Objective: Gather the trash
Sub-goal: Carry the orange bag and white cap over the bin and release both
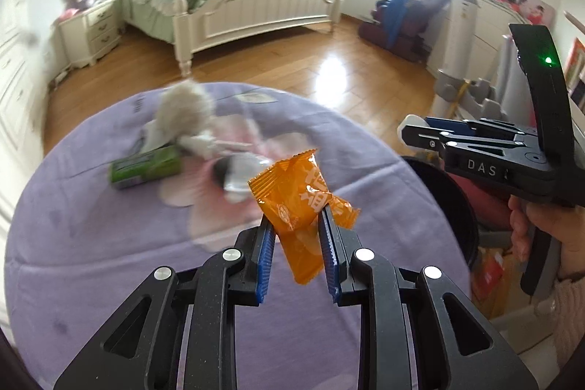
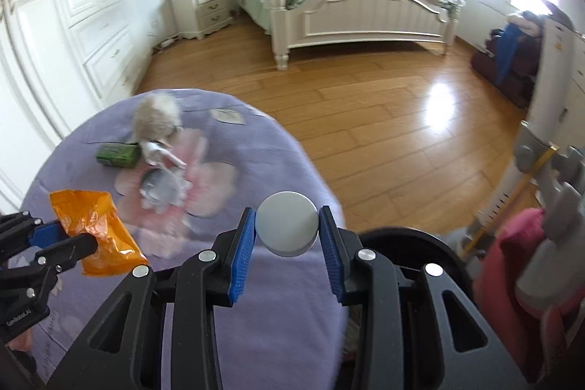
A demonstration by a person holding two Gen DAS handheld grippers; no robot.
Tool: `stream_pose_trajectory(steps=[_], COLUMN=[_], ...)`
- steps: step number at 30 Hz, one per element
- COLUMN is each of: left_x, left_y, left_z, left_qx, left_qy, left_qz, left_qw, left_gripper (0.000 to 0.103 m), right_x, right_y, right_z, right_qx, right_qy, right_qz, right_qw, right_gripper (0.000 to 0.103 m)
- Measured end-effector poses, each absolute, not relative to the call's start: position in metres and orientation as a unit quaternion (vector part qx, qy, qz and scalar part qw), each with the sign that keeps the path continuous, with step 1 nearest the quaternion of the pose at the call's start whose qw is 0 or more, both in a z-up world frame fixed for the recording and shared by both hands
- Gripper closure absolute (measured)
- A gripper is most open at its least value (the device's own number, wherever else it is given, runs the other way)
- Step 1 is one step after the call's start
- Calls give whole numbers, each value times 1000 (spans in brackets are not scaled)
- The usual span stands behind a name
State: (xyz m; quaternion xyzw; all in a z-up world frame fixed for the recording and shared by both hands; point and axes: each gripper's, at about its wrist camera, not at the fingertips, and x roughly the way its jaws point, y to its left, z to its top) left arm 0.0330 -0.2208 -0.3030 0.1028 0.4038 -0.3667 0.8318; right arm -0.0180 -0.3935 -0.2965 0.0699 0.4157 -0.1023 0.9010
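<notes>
My left gripper [image 1: 297,223] is shut on an orange snack wrapper [image 1: 298,194] and holds it above the round purple-covered table [image 1: 91,243]; the wrapper also shows in the right wrist view [image 2: 97,229]. My right gripper [image 2: 287,225] is shut on a round white lid-like disc [image 2: 287,223], held near the table's right edge; it shows in the left wrist view [image 1: 413,132] too. On the table lie a green packet [image 1: 146,167], a fluffy white wad [image 1: 186,108] and a crumpled silvery wrapper [image 2: 159,189].
A black round bin [image 2: 413,240] sits just past the table's right edge, below my right gripper; it also shows in the left wrist view [image 1: 449,203]. Wooden floor, a white bed [image 2: 347,6] and a nightstand [image 2: 201,10] lie beyond. Pink cloth [image 2: 512,262] is at the right.
</notes>
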Motion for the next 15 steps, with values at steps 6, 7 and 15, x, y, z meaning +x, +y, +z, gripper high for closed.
stream_pose_trajectory(steps=[6,7,15], left_x=[6,3,-24], left_y=[-290,-298,-379], left_z=[-299,-299,-299], left_qx=[130,133,161], left_qy=[385,383,369], left_qz=[-423,-430,-477], left_qw=[810,807,781], left_gripper=[78,78,78], right_x=[-67,-74,-115], right_y=[-444,-450,-490], right_z=[-301,-302,-306], right_qx=[78,78,88], right_qy=[419,418,411], right_qz=[-172,-185,-246], right_qw=[888,886,873], right_gripper=[68,69,68])
